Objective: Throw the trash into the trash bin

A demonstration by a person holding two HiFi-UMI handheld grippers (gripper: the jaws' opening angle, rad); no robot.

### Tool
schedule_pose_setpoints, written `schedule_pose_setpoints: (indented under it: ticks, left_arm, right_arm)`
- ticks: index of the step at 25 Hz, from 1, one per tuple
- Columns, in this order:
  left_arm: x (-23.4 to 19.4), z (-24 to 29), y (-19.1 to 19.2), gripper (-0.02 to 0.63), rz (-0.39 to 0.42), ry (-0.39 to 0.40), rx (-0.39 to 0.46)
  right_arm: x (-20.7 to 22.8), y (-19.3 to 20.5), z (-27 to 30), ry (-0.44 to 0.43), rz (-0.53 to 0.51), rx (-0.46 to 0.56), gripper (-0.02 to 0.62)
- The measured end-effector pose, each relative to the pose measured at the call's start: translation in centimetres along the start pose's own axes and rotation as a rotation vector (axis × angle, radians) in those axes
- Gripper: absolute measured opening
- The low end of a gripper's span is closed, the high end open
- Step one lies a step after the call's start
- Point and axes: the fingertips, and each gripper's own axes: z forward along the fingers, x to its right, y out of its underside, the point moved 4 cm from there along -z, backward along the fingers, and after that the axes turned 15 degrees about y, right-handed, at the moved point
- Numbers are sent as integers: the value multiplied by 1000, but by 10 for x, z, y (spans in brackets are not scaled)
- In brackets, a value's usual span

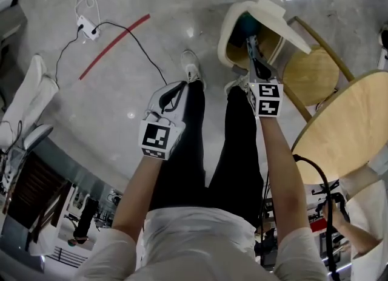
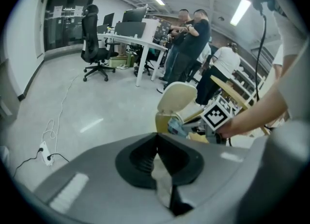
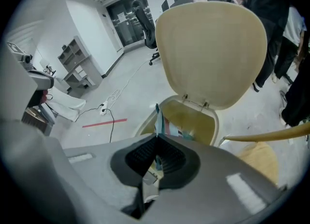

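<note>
The wrapper (image 3: 158, 119) is poised over the mouth of the trash bin (image 3: 215, 116)! It's a thin, teal-edged packet standing on edge, and it pokes out just ahead of the right gripper (image 3: 157, 140). Those jaws are pinched flat on its near end, so most of the wrapper hangs free beyond the tips. That looks like the reason for the grip: let go, and it should fall clear rather than snag.

Beyond the gripper the bin's cream lid (image 3: 213, 49) is tipped right back, leaving the opening bare below the tips. From the head view the right gripper (image 1: 250, 43) slants down into the bin (image 1: 225, 38), with the lid (image 1: 274, 8) on its far side. A wooden chair (image 1: 312, 73) sits just to its right (close, but not touching as far as I can see).

The left gripper (image 2: 156, 140) is well off to the other side. Its jaws are pressed together and nothing shows past the tips. In the head view it (image 1: 176, 91) hangs beside the person's leg, out of the way and apparently with no job here.

My call: the drop is all that's left. Spread the right jaws and watch that the flimsy wrapper doesn't cling to a pad.
</note>
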Motion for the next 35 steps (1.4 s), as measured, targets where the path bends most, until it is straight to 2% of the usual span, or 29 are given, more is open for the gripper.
schedule_pose_setpoints:
  ticks: [9,15,17,30,35]
  left_arm:
    - [-4,14,8,5,-15,20,-20]
    - [-6,14,13,5,-31,21,-28]
    - [-6,16,14,4,-29,21,-29]
    - [2,8,1,5,-8,18,-4]
    - [11,-2,-9,5,0,24,3]
  right_arm:
    - [7,9,19,19,49,-24,6]
    - [9,11,21,26,62,-34,103]
    - [10,11,21,25,63,-33,115]
    - [10,2,-3,33,57,-20,114]
    - [9,-12,-28,43,42,-1,84]
